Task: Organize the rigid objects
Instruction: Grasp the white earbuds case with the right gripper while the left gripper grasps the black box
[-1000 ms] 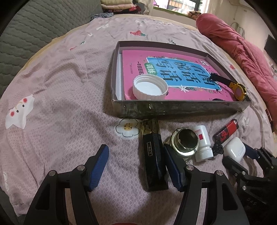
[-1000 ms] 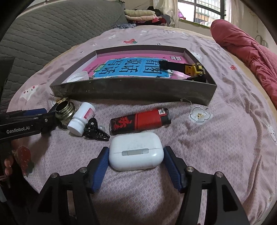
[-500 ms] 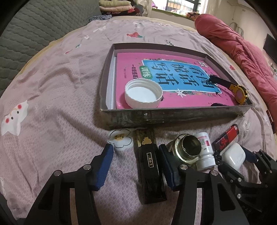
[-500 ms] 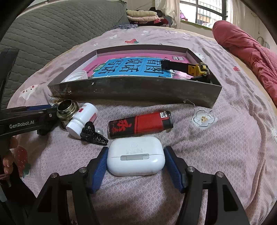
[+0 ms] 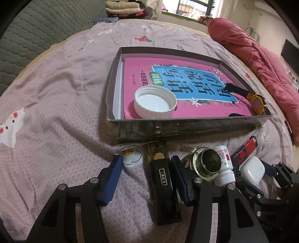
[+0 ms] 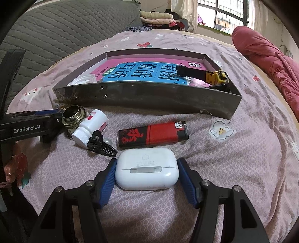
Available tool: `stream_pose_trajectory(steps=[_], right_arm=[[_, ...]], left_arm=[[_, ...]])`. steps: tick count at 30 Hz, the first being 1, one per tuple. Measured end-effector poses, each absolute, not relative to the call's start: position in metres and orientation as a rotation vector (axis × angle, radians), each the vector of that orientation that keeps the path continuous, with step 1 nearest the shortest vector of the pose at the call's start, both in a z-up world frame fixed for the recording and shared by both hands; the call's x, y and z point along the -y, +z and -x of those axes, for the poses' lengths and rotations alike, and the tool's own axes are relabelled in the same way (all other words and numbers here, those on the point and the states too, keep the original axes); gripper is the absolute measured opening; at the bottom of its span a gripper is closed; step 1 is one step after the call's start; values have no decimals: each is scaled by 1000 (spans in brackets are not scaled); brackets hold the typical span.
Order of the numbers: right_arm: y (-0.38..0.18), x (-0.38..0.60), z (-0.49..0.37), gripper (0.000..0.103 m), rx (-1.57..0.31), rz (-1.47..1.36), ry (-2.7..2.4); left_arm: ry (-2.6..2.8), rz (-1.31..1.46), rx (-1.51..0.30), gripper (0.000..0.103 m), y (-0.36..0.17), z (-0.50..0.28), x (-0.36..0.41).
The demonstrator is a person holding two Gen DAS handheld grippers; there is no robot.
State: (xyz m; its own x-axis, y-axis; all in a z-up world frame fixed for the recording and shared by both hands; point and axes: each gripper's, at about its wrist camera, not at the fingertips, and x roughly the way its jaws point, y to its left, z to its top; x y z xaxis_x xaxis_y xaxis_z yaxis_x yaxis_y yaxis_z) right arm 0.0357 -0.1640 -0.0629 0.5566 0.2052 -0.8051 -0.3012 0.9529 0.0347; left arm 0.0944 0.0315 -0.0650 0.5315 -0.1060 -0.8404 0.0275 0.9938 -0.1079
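A shallow grey box point(image 5: 186, 129) point(image 6: 149, 101) lies on the bed, holding a pink book point(image 5: 186, 89), a white lid point(image 5: 155, 102) and a yellow watch point(image 5: 257, 102). My left gripper point(image 5: 147, 179) is open around a long black box point(image 5: 164, 183), the right finger beside it, the left finger apart. My right gripper point(image 6: 147, 177) straddles a white earbud case point(image 6: 147, 168), pads close to its sides. In front of the box lie a red lighter point(image 6: 153, 134), a white pill bottle point(image 6: 89, 127), a brass-rimmed jar point(image 6: 72, 115) and a black hair clip point(image 6: 101, 145).
The bed has a pink patterned sheet point(image 5: 56, 93). A red quilt point(image 5: 261, 56) lies at the far right. A grey padded headboard point(image 6: 56, 28) rises at the left, with folded clothes point(image 6: 157, 16) behind. The left gripper shows in the right wrist view point(image 6: 37, 125).
My left gripper has moved forward along the black box toward the grey box. My right gripper has closed in around the earbud case, which now sits tilted between the pads.
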Motion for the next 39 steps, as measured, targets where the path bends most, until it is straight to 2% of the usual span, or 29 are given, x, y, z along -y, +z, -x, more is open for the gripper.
stream_pose_trajectory(steps=[4, 6, 7, 23, 39], right_arm=[[-61, 165, -35, 60, -927, 120, 307], [-60, 165, -34, 60, -923, 123, 310], [-60, 166, -34, 60, -920, 124, 311], [-45, 181, -31, 60, -884, 65, 318], [-25, 188, -34, 60, -822, 5, 309]], left_arm=[[-80, 71, -991, 45, -63, -92, -29], [-100, 59, -981, 29, -60, -90, -26], [-113, 50, -976, 26, -59, -89, -23], [-148, 168, -974, 23, -50, -85, -39], [-154, 129, -928, 23, -33, -70, -36]])
